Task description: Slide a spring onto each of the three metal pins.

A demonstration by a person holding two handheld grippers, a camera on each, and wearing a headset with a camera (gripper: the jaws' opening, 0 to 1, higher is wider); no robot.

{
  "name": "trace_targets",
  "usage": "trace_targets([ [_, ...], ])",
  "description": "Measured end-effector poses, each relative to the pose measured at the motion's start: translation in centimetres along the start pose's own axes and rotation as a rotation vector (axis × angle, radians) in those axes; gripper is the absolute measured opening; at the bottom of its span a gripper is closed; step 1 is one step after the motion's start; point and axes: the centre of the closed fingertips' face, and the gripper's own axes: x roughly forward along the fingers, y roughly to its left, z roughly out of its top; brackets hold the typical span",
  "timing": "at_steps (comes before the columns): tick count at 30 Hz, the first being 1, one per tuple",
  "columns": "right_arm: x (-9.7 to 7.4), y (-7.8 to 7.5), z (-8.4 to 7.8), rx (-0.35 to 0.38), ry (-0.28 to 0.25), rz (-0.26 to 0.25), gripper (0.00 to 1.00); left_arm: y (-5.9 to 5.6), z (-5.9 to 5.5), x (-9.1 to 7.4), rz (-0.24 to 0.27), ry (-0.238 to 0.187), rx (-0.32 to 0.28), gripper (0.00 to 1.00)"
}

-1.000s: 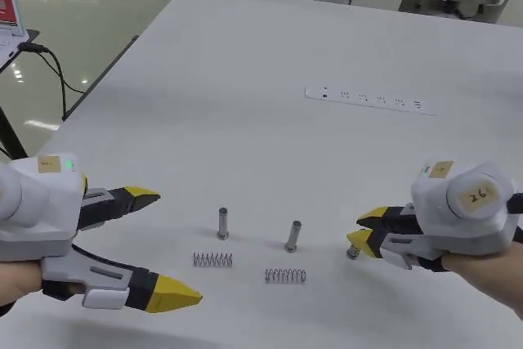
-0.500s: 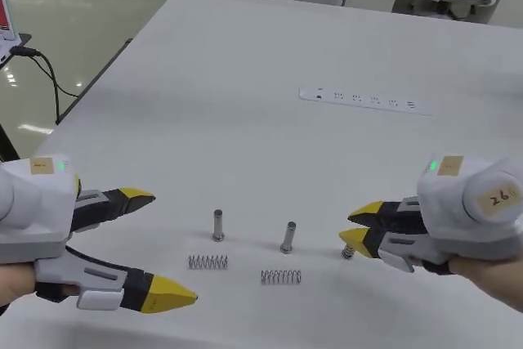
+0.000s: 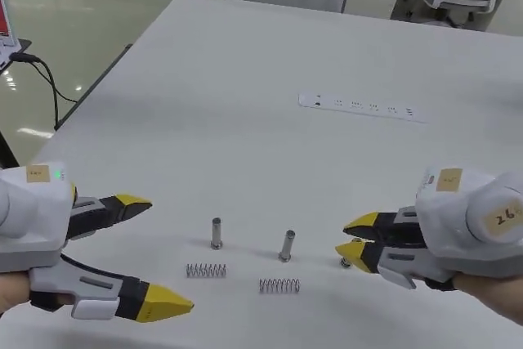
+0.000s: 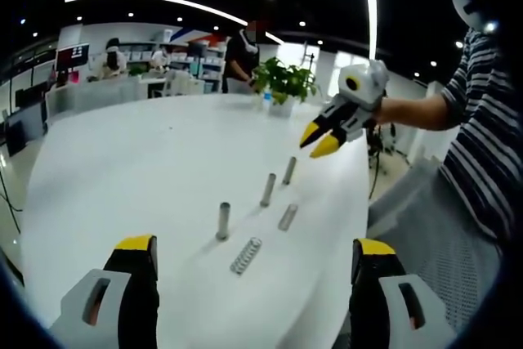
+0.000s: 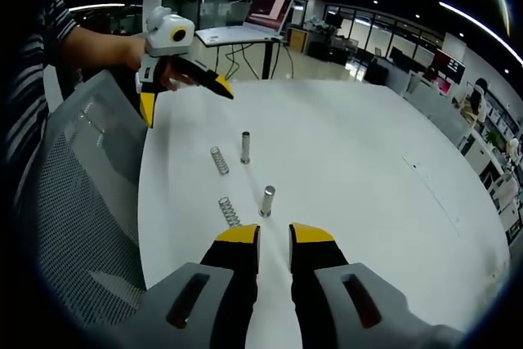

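Wide-open left gripper (image 3: 163,253) at front-left of table (image 3: 245,79); narrow-gapped, empty right gripper (image 3: 346,236) just beside right pin (image 3: 346,262); first spring (image 3: 205,270) flat near left pin (image 3: 216,232), second spring (image 3: 279,285) near middle pin (image 3: 287,245).

We are reading one handwritten number, 26, in dark ink on the round tan paper sticker (image 3: 500,217) at the rear of the white plastic right gripper (image 3: 350,236), well behind its yellow-tipped jaws. We are finding a squarer tan sticker (image 3: 449,179) on top of that body, nearer the jaws, and a similar tan label (image 3: 37,173) atop the white left gripper (image 3: 166,253). Their marks, and the print on the long white power strip (image 3: 362,107) well ahead of both grippers, are proving too small to read.
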Motion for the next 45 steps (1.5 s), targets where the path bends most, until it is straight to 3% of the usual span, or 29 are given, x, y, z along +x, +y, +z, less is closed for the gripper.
trace_targets([
  [10, 1.8, 2.5, 0.6, -0.154, 0.049, 0.076, 0.11, -0.1, -0.1, -0.2, 0.001, 0.005, 0.001, 0.96],
  [18, 3.2, 4.1, 0.5, -0.215, 0.079, 0.130, 0.11, -0.1, -0.3, -0.3, 0.004, 0.005, 0.001, 0.96],
  [24, 4.6, 4.6, 0.1, -0.215, 0.097, 0.159, 0.11, -0.2, -0.3, -0.3, 0.003, 0.006, 0.002, 0.95],
  [29, 5.9, 4.9, -1.2, -0.214, 0.137, 0.185, 0.11, -0.2, -0.4, -0.4, 0.003, 0.006, 0.001, 0.95],
  [45, 7.9, 5.0, -3.6, -0.173, 0.205, 0.225, 0.10, -0.3, -0.6, -0.3, 0.005, 0.011, -0.001, 0.95],
])
